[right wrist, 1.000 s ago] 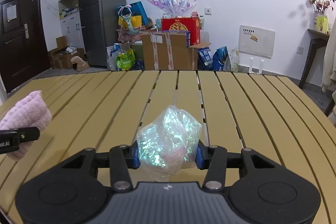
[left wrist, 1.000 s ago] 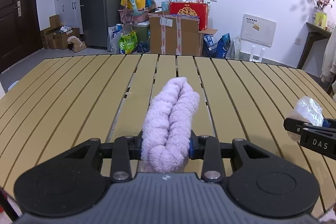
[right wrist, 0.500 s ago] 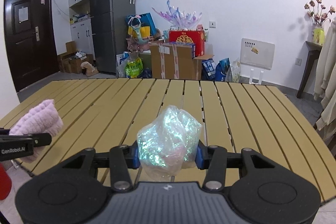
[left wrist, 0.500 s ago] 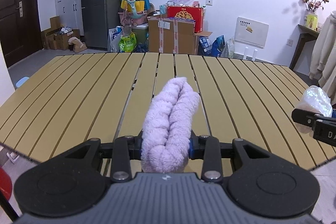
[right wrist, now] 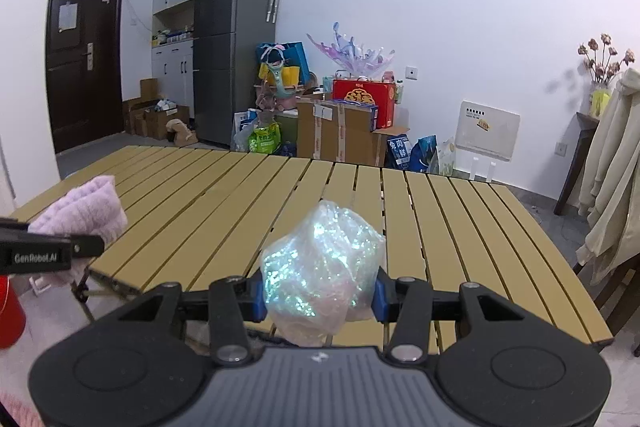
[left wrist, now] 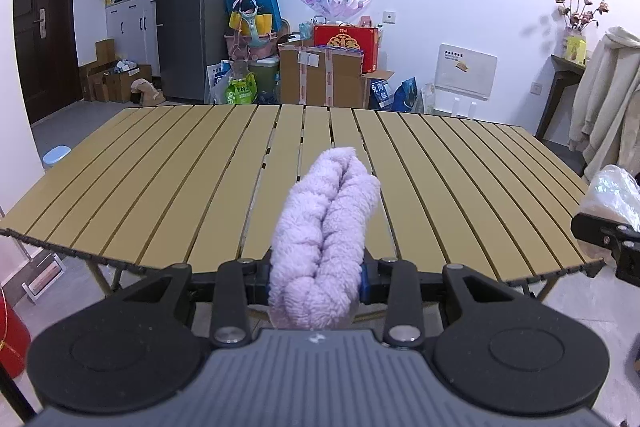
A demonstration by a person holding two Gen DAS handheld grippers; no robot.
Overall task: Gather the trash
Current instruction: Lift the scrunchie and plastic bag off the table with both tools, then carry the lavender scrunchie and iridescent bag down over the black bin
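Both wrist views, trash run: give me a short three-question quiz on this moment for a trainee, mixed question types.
1. True or false: the left tongs are shut on the lilac fluffy cloth.
2. What do the right tongs hold? A) a red box B) a crumpled shiny plastic bag C) nothing
3. Fill in: apart from what the tongs carry over it, nothing is seen lying on the slatted ______.

Key:
1. True; the cloth is squeezed between the pads.
2. B; the crumpled shiny plastic bag sits clamped between both pads.
3. Table.
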